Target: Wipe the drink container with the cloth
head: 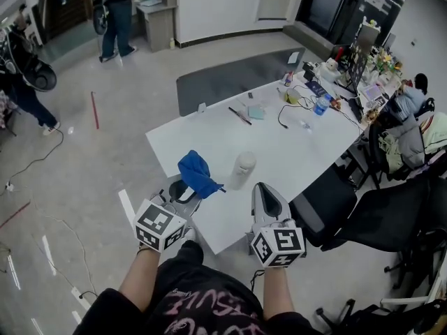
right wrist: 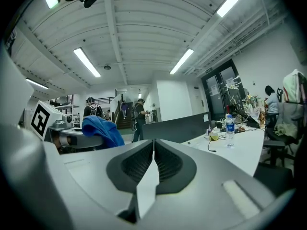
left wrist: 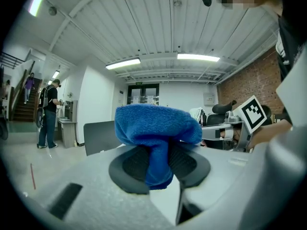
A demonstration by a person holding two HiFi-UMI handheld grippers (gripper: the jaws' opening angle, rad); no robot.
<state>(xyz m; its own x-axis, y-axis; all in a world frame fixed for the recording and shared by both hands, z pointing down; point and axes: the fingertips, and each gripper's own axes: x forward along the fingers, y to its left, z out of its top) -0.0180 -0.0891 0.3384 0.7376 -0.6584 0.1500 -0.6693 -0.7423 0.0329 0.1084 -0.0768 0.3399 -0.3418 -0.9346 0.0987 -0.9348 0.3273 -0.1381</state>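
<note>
When seen from overhead, dominated by a long white table (head: 209, 218), running from its near corner away toward the upper right, with desk clutter (head: 349, 75) crowded at its far end. Off the table's far-left side, a dark floor mat (head: 230, 79), laid flat on the pale floor (head: 105, 166). Along the table's right side, black office chairs (head: 391, 218), drawn close to the edge. Well beyond the table's left side, a person in dark clothes (head: 119, 12), standing beside a grey cabinet (head: 159, 23).

At the table's near corner, left gripper (left wrist: 158, 163) clamped on the blue cloth (head: 197, 173): a narrow fold pinched between the pads, the rest bunched in a thick wad over the tips, held up at the table's near-left edge. Just to the right along that same near edge, right gripper (right wrist: 154, 152) pressed together, pads meeting along one line with nothing between them, pointing out across the tabletop.

On the table just past both sets of tips and between them, the drink container (head: 244, 167), white and cylindrical, just right of the cloth and gripped by neither claw; contact with the cloth not possible to judge.

Toward the table's far end, a clear water bottle (head: 320, 105) with a blue label. Near the table's far-left edge, a black pen (head: 239, 115), lying flat.
</note>
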